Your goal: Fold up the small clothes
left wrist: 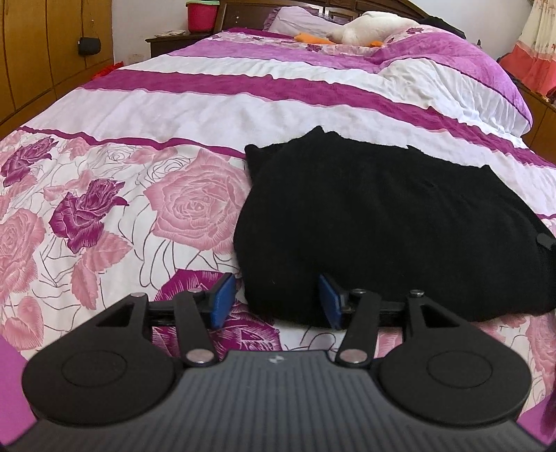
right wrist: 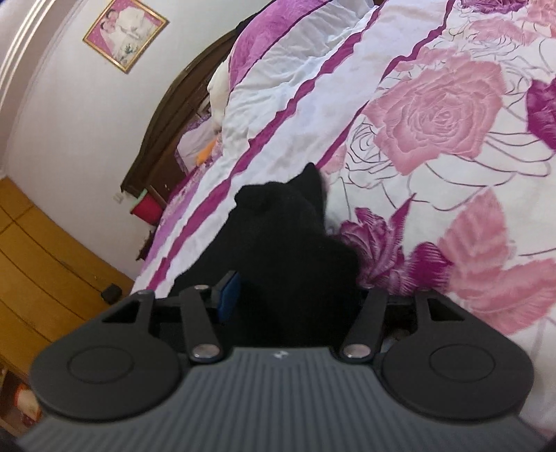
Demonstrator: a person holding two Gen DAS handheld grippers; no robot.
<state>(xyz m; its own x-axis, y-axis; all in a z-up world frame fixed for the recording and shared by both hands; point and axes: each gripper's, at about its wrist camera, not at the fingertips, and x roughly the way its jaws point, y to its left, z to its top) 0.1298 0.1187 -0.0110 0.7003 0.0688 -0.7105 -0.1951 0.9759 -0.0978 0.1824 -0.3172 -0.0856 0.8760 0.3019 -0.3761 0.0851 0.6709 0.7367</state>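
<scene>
A black knit garment point(left wrist: 382, 222) lies folded on the rose-print bedspread point(left wrist: 121, 208). My left gripper point(left wrist: 276, 300) is open, its blue pads point(left wrist: 222, 300) standing on either side of the garment's near left corner without closing on it. In the right wrist view the same black garment point(right wrist: 288, 250) fills the space between my right gripper's point(right wrist: 295, 295) jaws. Its left blue pad point(right wrist: 229, 295) shows at the cloth's edge; the right pad is hidden by the cloth. The right wrist view is tilted.
The bed runs far ahead with a bunched pink and white quilt point(left wrist: 451, 69) at the back right, a white plush toy point(left wrist: 375, 26) near the headboard, a red bucket point(left wrist: 203, 15) on a nightstand, and wooden wardrobes point(left wrist: 38, 59) on the left.
</scene>
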